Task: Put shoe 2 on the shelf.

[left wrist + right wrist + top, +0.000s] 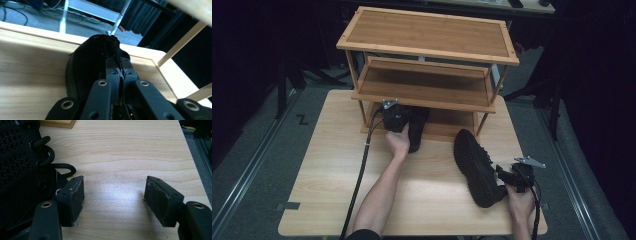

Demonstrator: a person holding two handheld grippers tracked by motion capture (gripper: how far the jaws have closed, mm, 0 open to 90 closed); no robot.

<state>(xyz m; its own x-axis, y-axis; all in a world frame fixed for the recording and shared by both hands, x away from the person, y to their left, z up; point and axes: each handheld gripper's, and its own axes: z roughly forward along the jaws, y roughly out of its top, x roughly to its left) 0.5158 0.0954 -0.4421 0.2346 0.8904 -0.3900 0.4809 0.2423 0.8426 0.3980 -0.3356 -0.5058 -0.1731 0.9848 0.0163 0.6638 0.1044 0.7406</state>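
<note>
High view: a light wood table [337, 165] holds a three-tier bamboo shoe rack [427, 35] at 12 o'clock. The person's left hand [398, 142] reaches fwd from 6 o'clock with the left gripper [394, 117] at the rack's bottom tier. A black shoe [417, 127] sits toe-in under that tier, touching the gripper on its 3 o'clock side. A second black sneaker [474, 165] lies on the open tabletop at approx 4 o'clock, toe toward the rack, heel toward the person. The right gripper [507, 176] is held by the right hand [521, 202] and sits against the sneaker's heel end at its 3 o'clock side. Black cables trail from both grippers toward 6 o'clock.

Left gripper view: close-up the high view can't give. The left gripper [121, 72] has its jaws clenched, pinching the laces/tongue area of the black shoe [87, 62], which rests on the bottom shelf board [30, 62]. Rack posts [183, 41] rise at 2 o'clock; grey floor and cables lie beyond at 12 o'clock.

Right gripper view: the right gripper [113, 197] has jaws spread wide, gripping nothing, bare tabletop [125, 152] between them. The sneaker [20, 165], w/ mesh upper and looped laces, fills 9 o'clock, right beside the nearer jaw; contact unclear. The rack's base corner [58, 123] shows at 11 o'clock.
</note>
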